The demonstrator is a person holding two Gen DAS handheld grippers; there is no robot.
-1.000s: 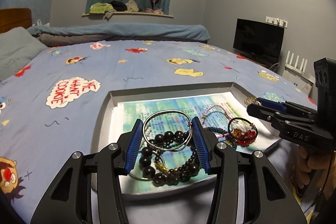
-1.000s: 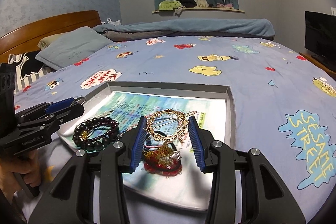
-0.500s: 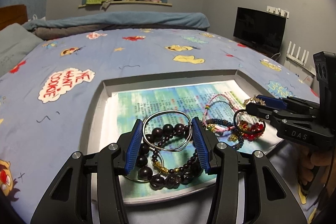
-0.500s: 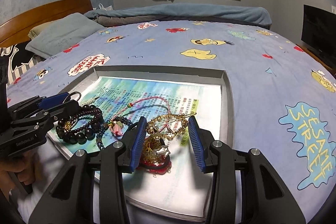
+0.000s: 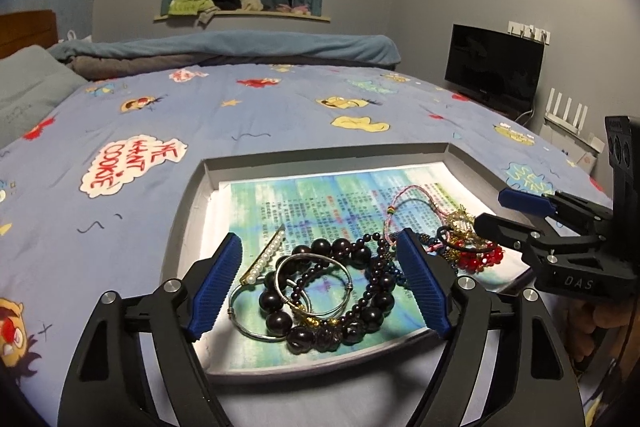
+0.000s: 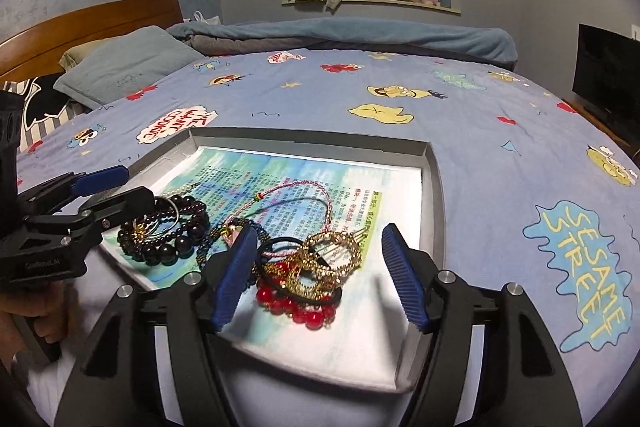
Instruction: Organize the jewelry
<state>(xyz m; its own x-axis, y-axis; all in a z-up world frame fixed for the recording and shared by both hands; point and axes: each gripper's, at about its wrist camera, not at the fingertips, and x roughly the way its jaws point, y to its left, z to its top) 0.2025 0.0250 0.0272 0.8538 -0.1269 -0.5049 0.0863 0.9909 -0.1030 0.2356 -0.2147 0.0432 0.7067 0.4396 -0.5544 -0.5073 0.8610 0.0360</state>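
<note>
Both sets of jaws have spread wider than a second ago: the left gripper (image 5: 320, 287) now gapes, empty, around the dark bead bracelets (image 5: 340, 291) and silver bangles (image 5: 312, 275), and the right gripper (image 6: 316, 275) gapes around the gold hoops (image 6: 332, 259) and red beads (image 6: 304, 307). Sorting looks barely begun (nothing is lifted; everything lies in two tangled heaps on the paper-lined tray (image 5: 320, 153)). One pearl clip (image 5: 266, 257) lies just beside the left heap, its long axis slanting away from the left camera, up and to the right.
</note>
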